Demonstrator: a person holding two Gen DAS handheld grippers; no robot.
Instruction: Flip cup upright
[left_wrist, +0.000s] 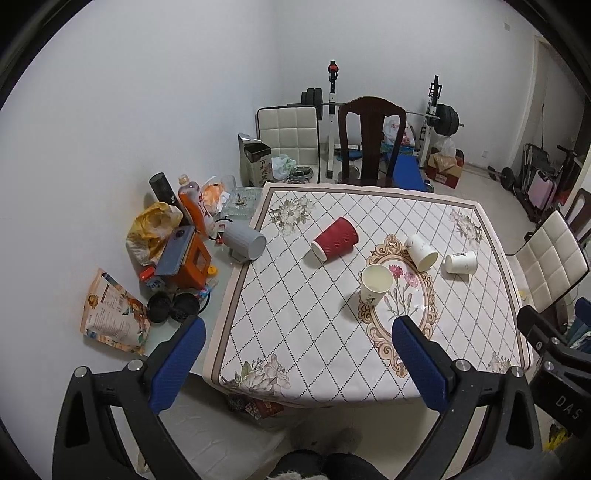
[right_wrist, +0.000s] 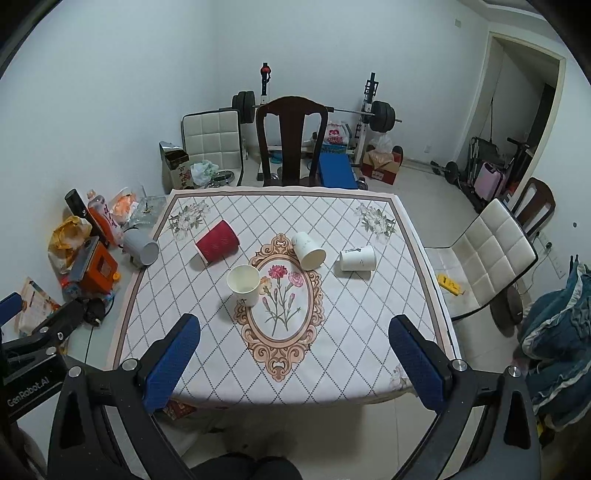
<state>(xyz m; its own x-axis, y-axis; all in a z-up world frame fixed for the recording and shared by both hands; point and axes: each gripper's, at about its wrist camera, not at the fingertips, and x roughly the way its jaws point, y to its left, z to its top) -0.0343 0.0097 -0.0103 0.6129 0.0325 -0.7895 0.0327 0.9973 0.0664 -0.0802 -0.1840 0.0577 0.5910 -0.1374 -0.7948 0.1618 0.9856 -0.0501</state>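
A red ribbed cup (left_wrist: 335, 239) (right_wrist: 217, 242) lies on its side on the patterned tablecloth (left_wrist: 288, 317) (right_wrist: 351, 317). Two white paper cups (left_wrist: 421, 252) (left_wrist: 461, 262) also lie on their sides; in the right wrist view they show at centre (right_wrist: 308, 249) and further right (right_wrist: 357, 258). One white paper cup (left_wrist: 376, 283) (right_wrist: 243, 285) stands upright. My left gripper (left_wrist: 298, 332) is open and empty, above the table's near edge. My right gripper (right_wrist: 294, 330) is open and empty, also back from the cups.
A grey mug (left_wrist: 244, 241) (right_wrist: 140, 246) lies on its side at the table's left edge beside bottles, bags and an orange box (left_wrist: 188, 266). A dark wooden chair (right_wrist: 291, 140) stands behind the table, white padded chairs (right_wrist: 491, 258) to the right. Weight rack at the back wall.
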